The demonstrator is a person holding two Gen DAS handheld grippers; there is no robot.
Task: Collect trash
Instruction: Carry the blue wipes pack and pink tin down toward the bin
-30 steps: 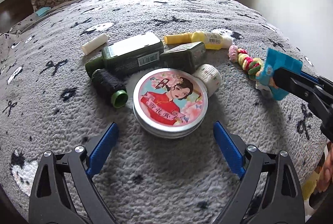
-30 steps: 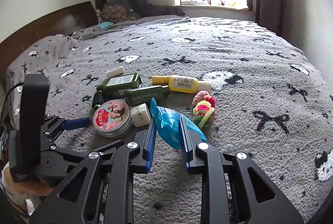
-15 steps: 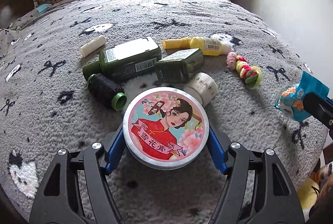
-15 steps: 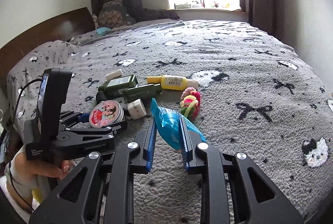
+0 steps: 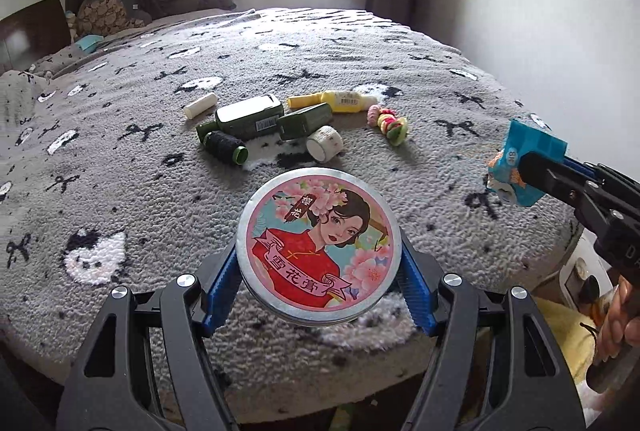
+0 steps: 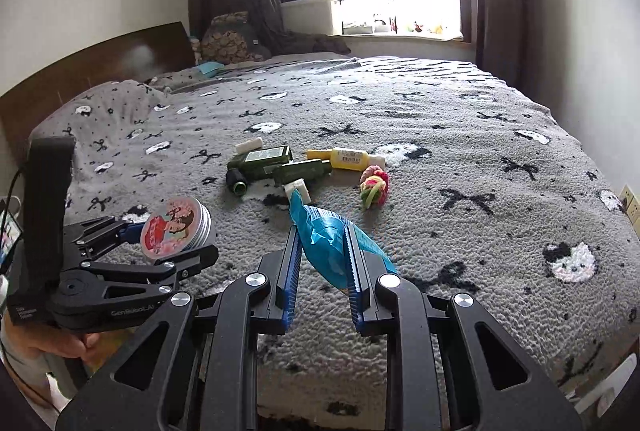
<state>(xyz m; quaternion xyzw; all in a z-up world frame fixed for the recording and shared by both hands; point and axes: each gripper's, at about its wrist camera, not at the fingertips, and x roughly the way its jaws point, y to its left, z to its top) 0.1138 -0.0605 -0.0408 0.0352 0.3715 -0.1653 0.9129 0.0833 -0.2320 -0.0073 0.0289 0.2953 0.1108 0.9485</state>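
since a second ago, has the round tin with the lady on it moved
Yes. The round tin lay beside the white roll and green bottles; now the left gripper holds it pulled back toward the bed's near edge.

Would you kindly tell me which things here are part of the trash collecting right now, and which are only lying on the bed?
In hand:
round tin, in left gripper
blue wrapper, in right gripper

Lying about:
green bottles
yellow bottle
hair ties
black spool
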